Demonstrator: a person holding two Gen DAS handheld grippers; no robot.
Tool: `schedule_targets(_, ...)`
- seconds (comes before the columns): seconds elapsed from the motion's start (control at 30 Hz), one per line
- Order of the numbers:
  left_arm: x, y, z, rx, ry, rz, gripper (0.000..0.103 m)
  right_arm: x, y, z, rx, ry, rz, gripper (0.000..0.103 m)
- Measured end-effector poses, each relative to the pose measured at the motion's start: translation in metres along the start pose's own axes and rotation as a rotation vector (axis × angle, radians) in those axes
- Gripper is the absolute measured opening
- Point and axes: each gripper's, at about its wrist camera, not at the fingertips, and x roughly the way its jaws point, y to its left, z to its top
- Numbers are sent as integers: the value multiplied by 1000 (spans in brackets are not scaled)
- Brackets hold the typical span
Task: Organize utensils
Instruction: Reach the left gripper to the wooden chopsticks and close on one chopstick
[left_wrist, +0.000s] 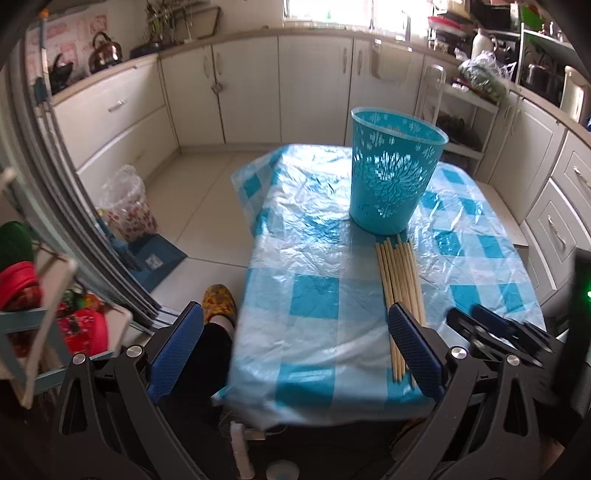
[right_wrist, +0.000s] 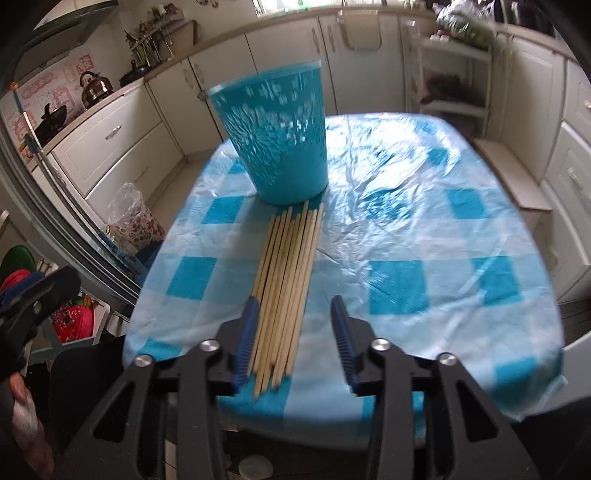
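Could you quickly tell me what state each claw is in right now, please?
Left claw: open, holding nothing.
Right claw: partly open above the chopsticks, not gripping them.

Small table (right_wrist: 424, 236) under a blue-and-white checked plastic cloth (right_wrist: 399, 284), creased. Directly on it — turquoise perforated bin (right_wrist: 275, 147), upright; a bundle of wooden chopsticks (right_wrist: 286, 280) lying flat, far ends just beside the bin's base.

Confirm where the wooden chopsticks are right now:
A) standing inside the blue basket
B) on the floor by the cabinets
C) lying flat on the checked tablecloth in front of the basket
C: the chopsticks lie in a flat bundle on the tablecloth, far ends at the base of the blue basket.
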Motion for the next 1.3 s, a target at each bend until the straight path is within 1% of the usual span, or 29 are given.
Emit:
schedule_targets(0.1, 32, -10, 6, 5, 45, -14, 96, 30, -4, 15, 5, 26, -9, 24)
schedule_targets(0.17, 49, -16, 8, 5, 65, -18, 96, 43, -9, 22, 12, 43, -12, 20)
schedule_targets(0.3, 80, -26, 14, 4, 101, -30, 96, 62, -16, 33, 2, 71, -28, 19)
schedule_targets(0.33, 85, -27, 15, -3, 112, -47, 96, 66, -17, 34, -2, 74, -29, 19)
schedule_targets(0.5, 117, -37, 20, -4, 153, -62, 95, 67, -20, 37, -57, 71, -30, 18)
schedule_targets(0.53, 121, -39, 21, -4, 158, -63, 94, 68, -22, 38, -78, 82, -27, 16)
schedule_targets(0.57, 126, -42, 22, -3, 163, -65, 94, 70, -24, 39, -96, 87, -28, 11)
schedule_targets(0.6, 131, -44, 23, 0, 169, -67, 92, 70, -26, 39, -122, 92, -32, 8)
schedule_targets(0.67, 142, -50, 25, 10, 187, -76, 88, 69, -29, 39, -164, 108, -26, 7)
schedule_targets(0.77, 154, -57, 26, 13, 200, -73, 83, 68, -35, 40, -178, 118, -11, 7)
schedule_targets(0.87, 161, -63, 28, 20, 202, -63, 80, 68, -41, 39, -160, 115, 12, 7)
schedule_targets(1.0, 167, -74, 31, 46, 202, -53, 75, 68, -44, 39, -145, 108, 32, 7)
schedule_targets(1.03, 169, -76, 32, 50, 206, -52, 73, 69, -43, 40, -142, 108, 35, 7)
schedule_targets(1.13, 175, -79, 33, 52, 212, -62, 69, 67, -43, 39, -135, 107, 48, 7)
schedule_targets(1.23, 177, -84, 33, 75, 209, -34, 66, 68, -45, 40, -134, 108, 55, 7)
schedule_targets(1.3, 176, -85, 35, 73, 218, -44, 61, 68, -47, 41, -124, 108, 65, 7)
